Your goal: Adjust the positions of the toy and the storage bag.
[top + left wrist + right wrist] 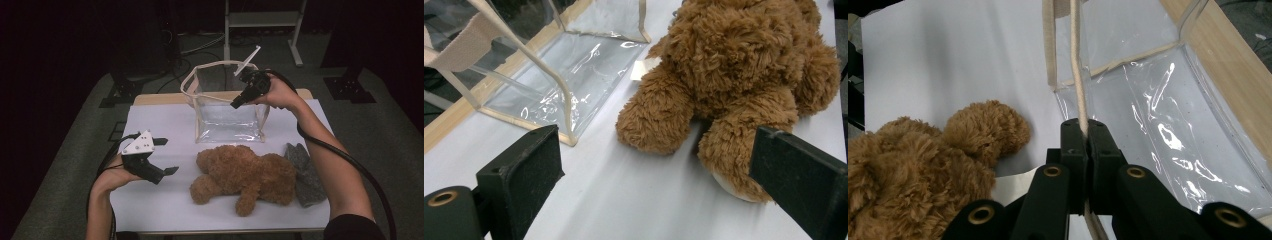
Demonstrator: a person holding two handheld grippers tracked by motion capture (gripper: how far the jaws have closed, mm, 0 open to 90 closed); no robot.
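Note:
A clear plastic bag (227,117) with beige trim stands open at the back of the white-covered table (155,120). My right gripper (236,104) is shut on the bag's beige rim (1077,65), which runs up from between its closed jaws (1087,129). A brown plush teddy bear (245,175) lies on its front just before the bag. My left gripper (167,156) stands open to the left of the bear, a little above the sheet. In the left gripper view, the bear (734,65) lies beyond the wide-apart jaws and the bag (574,70) stands to its left.
A grey folded cloth (305,172) lies to the right of the bear, near the table's right edge. A metal stand (262,20) and dark equipment stand on the floor behind the table. A wooden tabletop strip (1238,70) shows beyond the bag.

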